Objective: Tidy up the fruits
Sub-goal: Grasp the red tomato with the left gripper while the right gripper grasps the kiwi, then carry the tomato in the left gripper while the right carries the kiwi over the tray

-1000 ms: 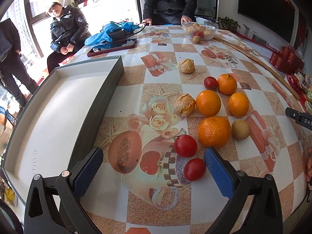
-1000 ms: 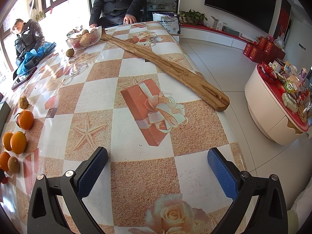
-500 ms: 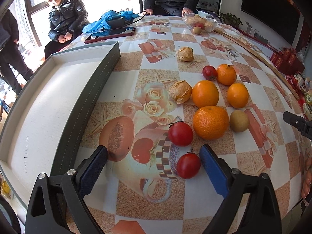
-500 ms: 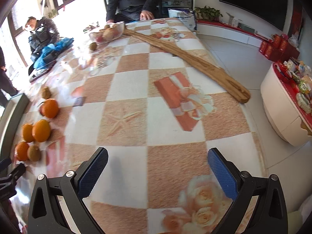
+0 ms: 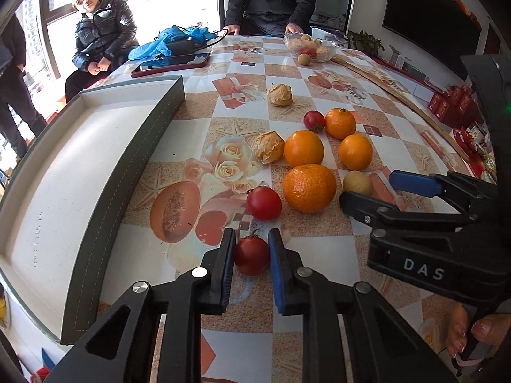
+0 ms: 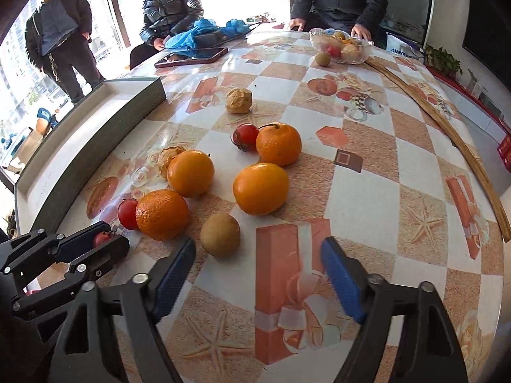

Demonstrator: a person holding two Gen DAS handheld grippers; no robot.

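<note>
On the patterned checkered tablecloth [image 5: 242, 111], beside the shallow grey-walled white tray [image 5: 80, 172], the left gripper [image 5: 250, 249] is clamped on a small red tomato [image 5: 251, 255]; the right gripper [image 6: 258, 255] is closing, pads bare, near a brown kiwi [image 6: 220, 235].

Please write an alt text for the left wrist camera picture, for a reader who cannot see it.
The left gripper is shut on a small red tomato on a table with a patterned cloth. Beyond it lie another tomato, four oranges and a kiwi, with an empty grey tray at the left. The right gripper reaches in from the right, jaws closing on nothing.
</note>
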